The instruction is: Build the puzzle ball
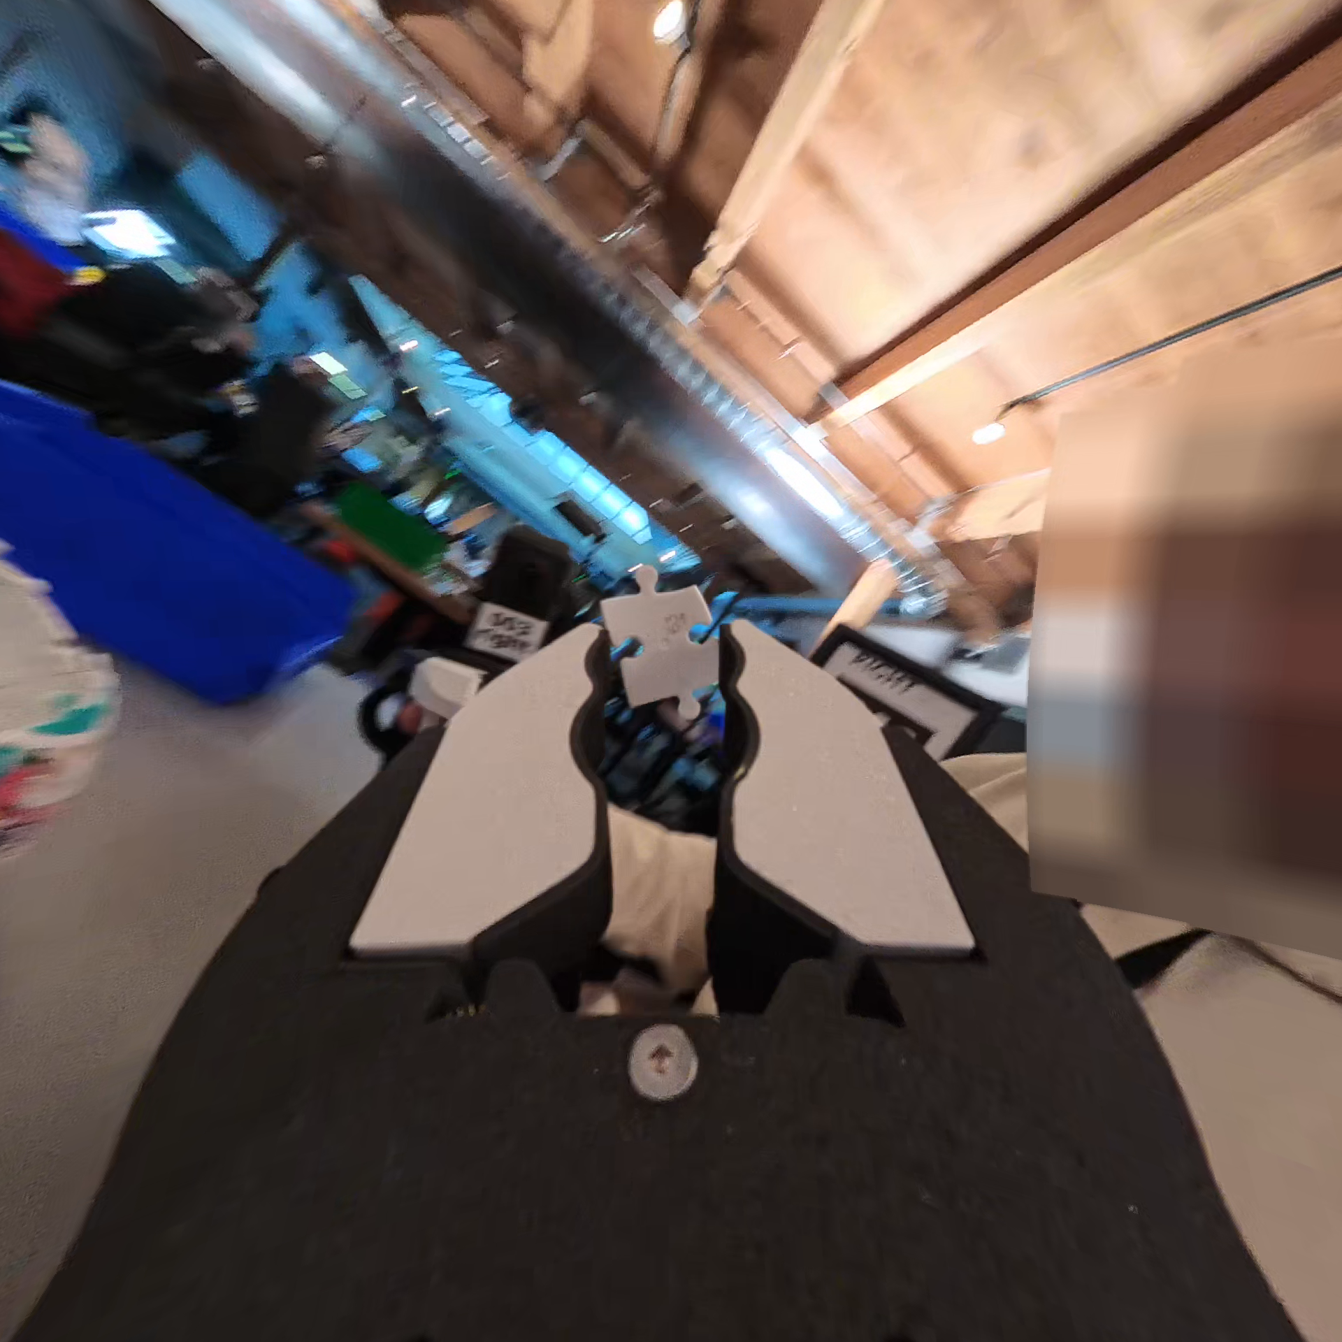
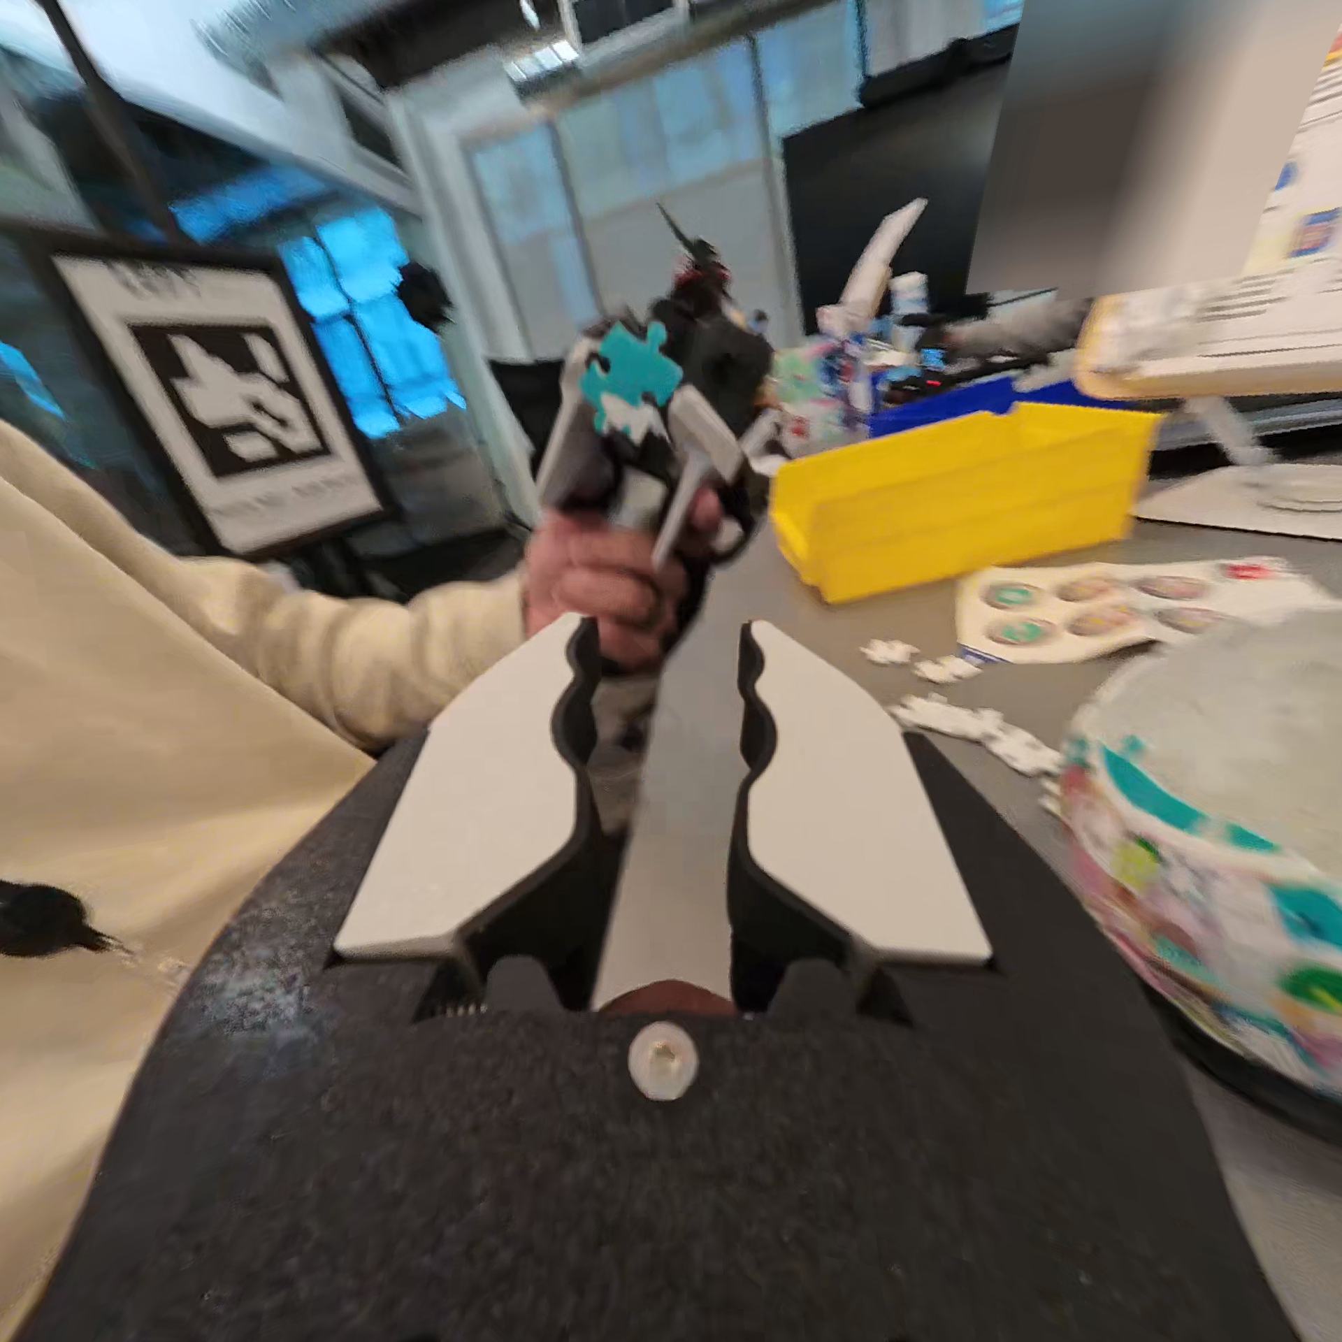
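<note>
Wood-plank ceiling (image 1: 1017,181), metal duct (image 1: 653,327), grey tabletop (image 2: 944,697), windows (image 2: 363,319)

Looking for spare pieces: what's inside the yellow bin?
Can't tell. The right wrist view shows only the yellow bin's outer walls and rim; its inside is hidden. Loose pieces lie on the table nearby.

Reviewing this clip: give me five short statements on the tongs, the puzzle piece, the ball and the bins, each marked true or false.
1. The left tongs pinch a puzzle piece. True.
2. The right tongs hold a puzzle piece. False: they are open and empty.
3. The part-built puzzle ball sits on the table at the right of the right wrist view. True.
4. The bin nearest the ball is red. False: it is a yellow bin, with a blue bin behind it.
5. Loose pieces lie on the table. True.
</note>
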Action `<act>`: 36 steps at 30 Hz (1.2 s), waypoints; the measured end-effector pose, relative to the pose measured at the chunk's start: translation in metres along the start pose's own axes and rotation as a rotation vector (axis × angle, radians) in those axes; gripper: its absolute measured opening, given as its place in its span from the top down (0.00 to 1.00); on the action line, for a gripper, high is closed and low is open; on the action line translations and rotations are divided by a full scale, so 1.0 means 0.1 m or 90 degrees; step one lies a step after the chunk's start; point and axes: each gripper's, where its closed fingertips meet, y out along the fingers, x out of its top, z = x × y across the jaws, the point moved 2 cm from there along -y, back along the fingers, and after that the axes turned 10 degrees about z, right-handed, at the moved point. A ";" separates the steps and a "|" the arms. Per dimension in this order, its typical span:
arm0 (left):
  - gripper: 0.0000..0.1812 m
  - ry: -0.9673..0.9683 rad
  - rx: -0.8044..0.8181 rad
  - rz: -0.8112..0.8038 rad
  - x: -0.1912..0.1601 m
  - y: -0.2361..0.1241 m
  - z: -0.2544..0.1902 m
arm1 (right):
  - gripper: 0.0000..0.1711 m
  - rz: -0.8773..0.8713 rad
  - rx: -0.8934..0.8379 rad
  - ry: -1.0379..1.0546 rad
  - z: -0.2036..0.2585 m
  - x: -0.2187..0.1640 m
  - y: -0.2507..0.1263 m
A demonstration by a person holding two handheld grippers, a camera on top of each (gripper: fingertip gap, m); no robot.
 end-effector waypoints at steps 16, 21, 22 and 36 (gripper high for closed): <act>0.85 -0.127 -0.236 -0.013 -0.54 0.41 -0.14 | 0.81 -0.141 0.111 0.042 0.49 0.20 0.11; 0.85 -0.157 -0.252 0.007 -0.61 0.49 -0.12 | 0.81 -0.122 0.113 0.030 0.51 0.17 0.13; 0.85 -0.161 -0.251 0.015 -0.63 0.50 -0.12 | 0.84 -0.124 0.118 0.026 0.52 0.17 0.12; 0.86 -0.137 0.082 0.057 -0.57 0.03 0.53 | 0.99 0.016 -0.043 0.068 -0.18 0.28 -0.14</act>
